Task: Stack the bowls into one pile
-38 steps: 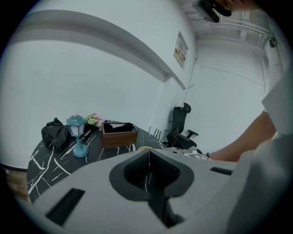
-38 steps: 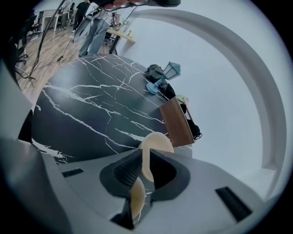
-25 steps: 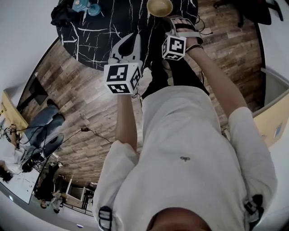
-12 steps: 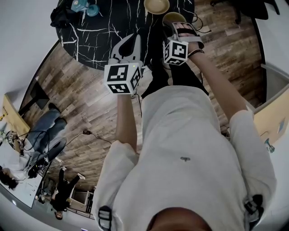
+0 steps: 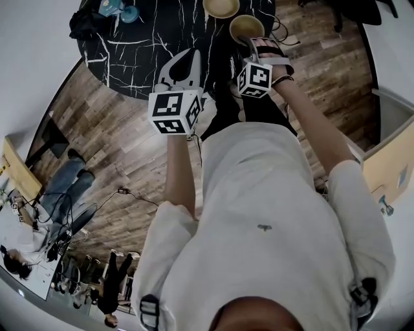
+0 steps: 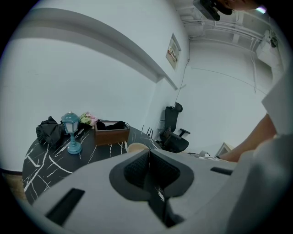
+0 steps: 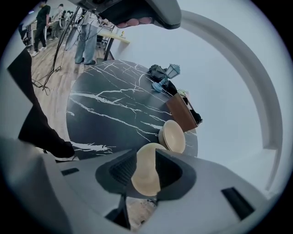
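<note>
Two tan bowls stand on the black marble table (image 5: 149, 45). The nearer bowl (image 5: 246, 27) is by the table's edge and the other bowl (image 5: 221, 8) is just beyond it. My right gripper (image 5: 260, 42) sits right behind the nearer bowl. Its jaws are opening. In the right gripper view that bowl (image 7: 146, 180) shows between the jaws of the right gripper (image 7: 144, 157), with the far bowl (image 7: 174, 136) behind it. My left gripper (image 5: 189, 57) hovers over the table's near edge, shut and empty. The left gripper view shows the left gripper (image 6: 149, 153) aimed at the far bowl (image 6: 137, 147).
At the table's far side are a teal lantern (image 6: 71, 132), a brown wooden box (image 6: 111, 132) and a black bag (image 6: 49, 130). An office chair (image 6: 174, 132) stands behind the table. People (image 5: 61, 187) stand on the wooden floor to the left.
The right gripper drew back toward me and its jaws spread. The nearer bowl, hidden behind the gripper a second ago, now shows on the table in front of it. The left gripper stayed put.
</note>
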`<state>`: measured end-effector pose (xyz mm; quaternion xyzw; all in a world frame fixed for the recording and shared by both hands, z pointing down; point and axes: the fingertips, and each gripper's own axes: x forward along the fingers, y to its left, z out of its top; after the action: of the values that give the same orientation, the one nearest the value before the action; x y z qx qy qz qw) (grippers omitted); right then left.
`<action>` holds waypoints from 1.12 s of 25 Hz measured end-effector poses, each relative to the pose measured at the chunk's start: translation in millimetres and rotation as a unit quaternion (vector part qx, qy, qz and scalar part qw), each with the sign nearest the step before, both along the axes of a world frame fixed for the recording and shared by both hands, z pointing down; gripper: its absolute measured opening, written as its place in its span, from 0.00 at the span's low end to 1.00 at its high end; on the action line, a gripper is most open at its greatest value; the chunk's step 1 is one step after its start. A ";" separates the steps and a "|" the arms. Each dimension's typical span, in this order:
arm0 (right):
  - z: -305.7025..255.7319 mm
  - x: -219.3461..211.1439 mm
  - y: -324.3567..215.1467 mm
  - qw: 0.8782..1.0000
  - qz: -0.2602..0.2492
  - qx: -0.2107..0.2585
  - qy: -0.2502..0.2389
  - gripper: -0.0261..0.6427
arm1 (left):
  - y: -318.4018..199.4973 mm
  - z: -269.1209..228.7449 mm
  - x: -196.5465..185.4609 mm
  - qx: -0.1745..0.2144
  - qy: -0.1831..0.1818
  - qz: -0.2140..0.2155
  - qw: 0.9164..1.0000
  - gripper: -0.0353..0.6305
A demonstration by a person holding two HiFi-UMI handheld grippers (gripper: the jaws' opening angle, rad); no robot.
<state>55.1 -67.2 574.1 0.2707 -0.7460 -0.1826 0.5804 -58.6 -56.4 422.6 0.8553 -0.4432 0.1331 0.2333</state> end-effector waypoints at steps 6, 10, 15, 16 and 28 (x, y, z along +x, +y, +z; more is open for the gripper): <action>8.6 8.4 6.7 1.000 0.005 -0.010 0.006 0.24 | 1.3 2.5 3.0 -0.004 -0.001 0.003 1.000 0.06; 17.2 15.1 10.8 1.000 0.008 -0.018 0.011 0.24 | 1.2 4.0 5.6 -0.006 -0.003 0.006 1.000 0.06; 29.2 22.7 11.5 0.999 0.013 -0.026 0.019 0.23 | 1.0 7.1 7.6 -0.011 -0.007 0.009 1.000 0.06; 31.3 24.2 11.6 0.999 0.014 -0.027 0.021 0.23 | 1.6 7.6 8.0 -0.012 -0.008 0.010 1.000 0.06; 43.0 34.8 7.8 0.999 0.009 -0.014 0.048 0.15 | 7.2 12.4 4.6 -0.020 -0.019 0.009 1.000 0.06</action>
<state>89.9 -59.5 617.2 0.2597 -0.7172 -0.1797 0.6212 -54.0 -49.2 435.0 0.8517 -0.4371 0.1601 0.2407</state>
